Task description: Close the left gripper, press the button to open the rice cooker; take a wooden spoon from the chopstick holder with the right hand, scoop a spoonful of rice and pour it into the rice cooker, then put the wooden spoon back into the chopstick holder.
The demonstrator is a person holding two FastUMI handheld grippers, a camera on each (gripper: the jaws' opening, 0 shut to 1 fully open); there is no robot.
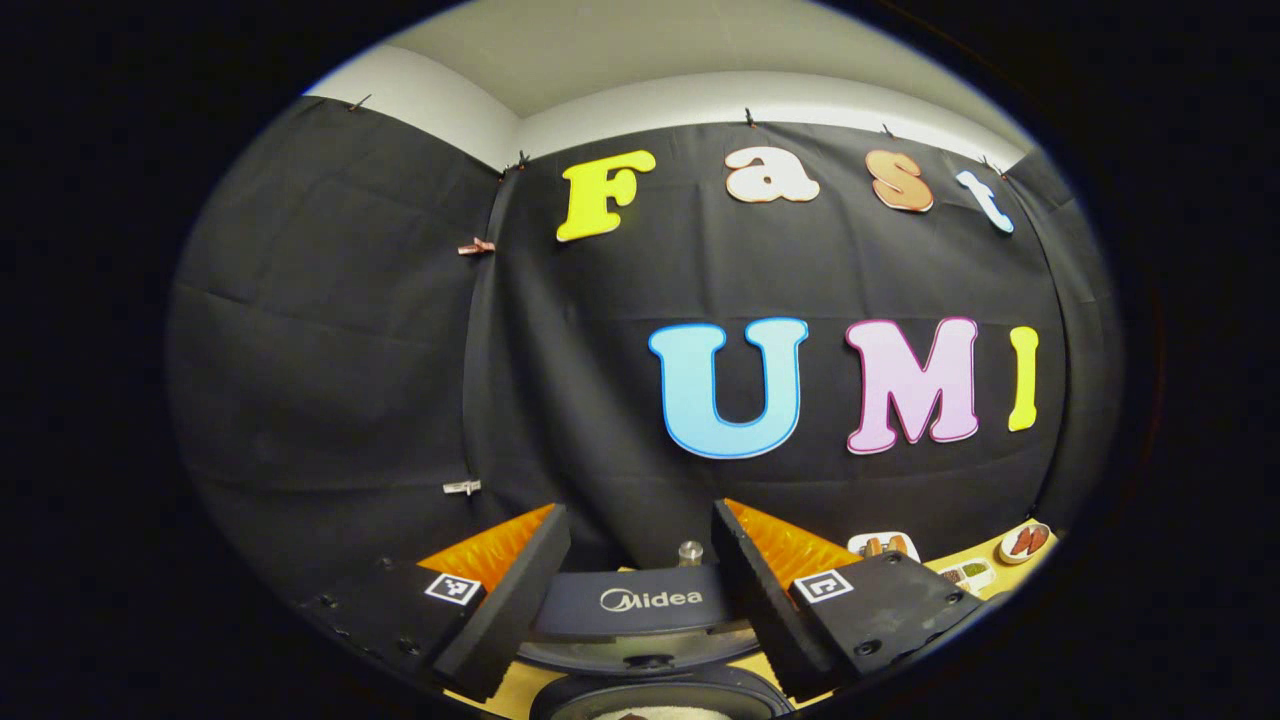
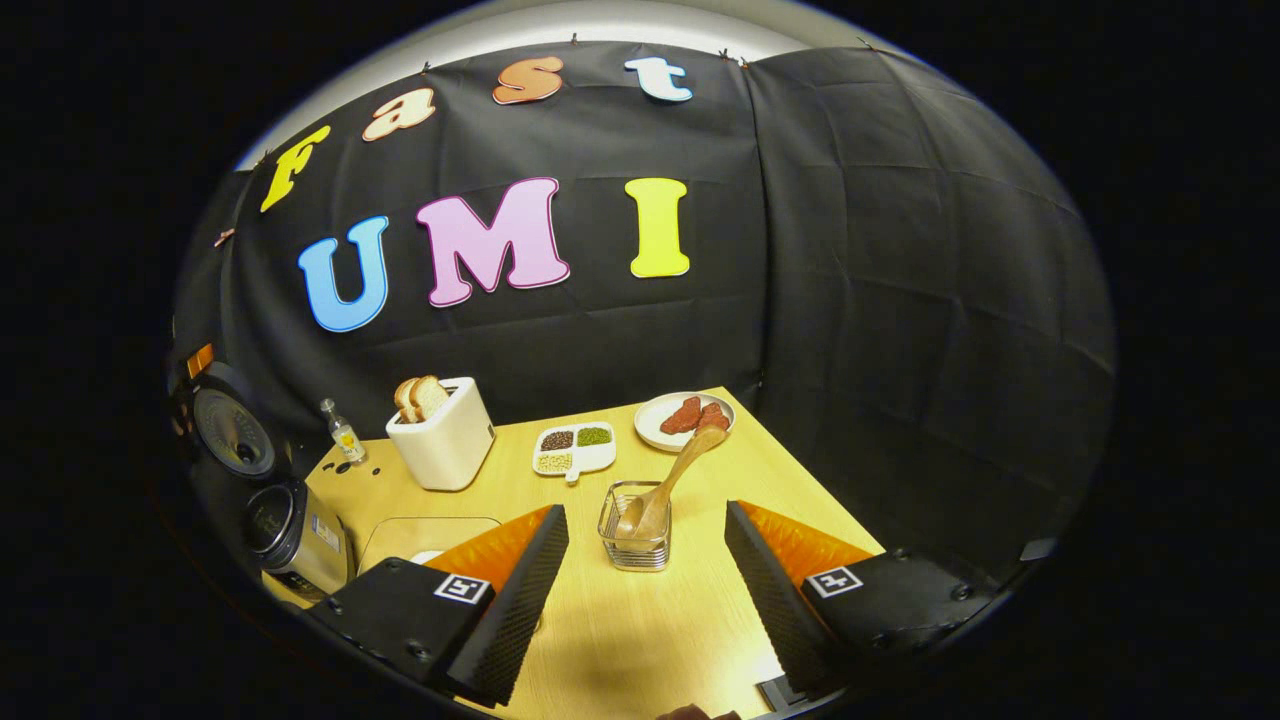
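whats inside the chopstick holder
A wooden spoon leans in the clear chopstick holder, handle up toward the right. Its bowl end sits low inside, blurred by the glass.

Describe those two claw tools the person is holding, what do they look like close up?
Both look alike. The left gripper and right gripper each have two flat, wedge-shaped fingers with a ribbed, textured inner face. Each finger sits on a black block with visible screw heads, and each block carries a small square black-and-white marker on top. Neither view shows any cables or sleeves.
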